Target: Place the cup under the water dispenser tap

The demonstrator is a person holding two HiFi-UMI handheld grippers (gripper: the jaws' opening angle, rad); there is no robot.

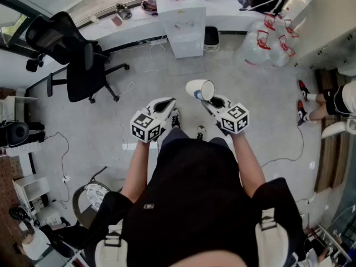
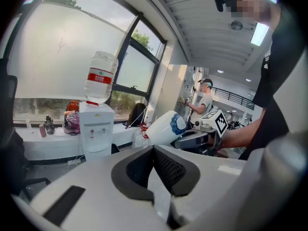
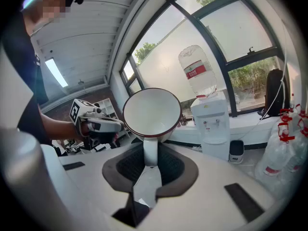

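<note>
A white cup point(image 1: 200, 89) with a dark rim and a blue mark is held by its handle in my right gripper point(image 1: 204, 100). It is tipped on its side above the floor, and its mouth faces the camera in the right gripper view, where the cup point(image 3: 151, 113) fills the middle. The handle is pinched between the right gripper point(image 3: 150, 158) pads. My left gripper point(image 1: 169, 105) hovers beside it, shut and empty; the left gripper point(image 2: 154, 153) sees the cup point(image 2: 166, 127) to its right. The white water dispenser point(image 1: 182, 24) with a bottle on top stands ahead by the window ledge, well away from the cup.
A black office chair point(image 1: 78, 60) stands at the left. Empty water bottles point(image 1: 264, 43) lie at the right of the dispenser, with a small black bin point(image 1: 211, 36) between. A seated person's legs point(image 1: 320, 102) show at the right edge. Cables run across the floor.
</note>
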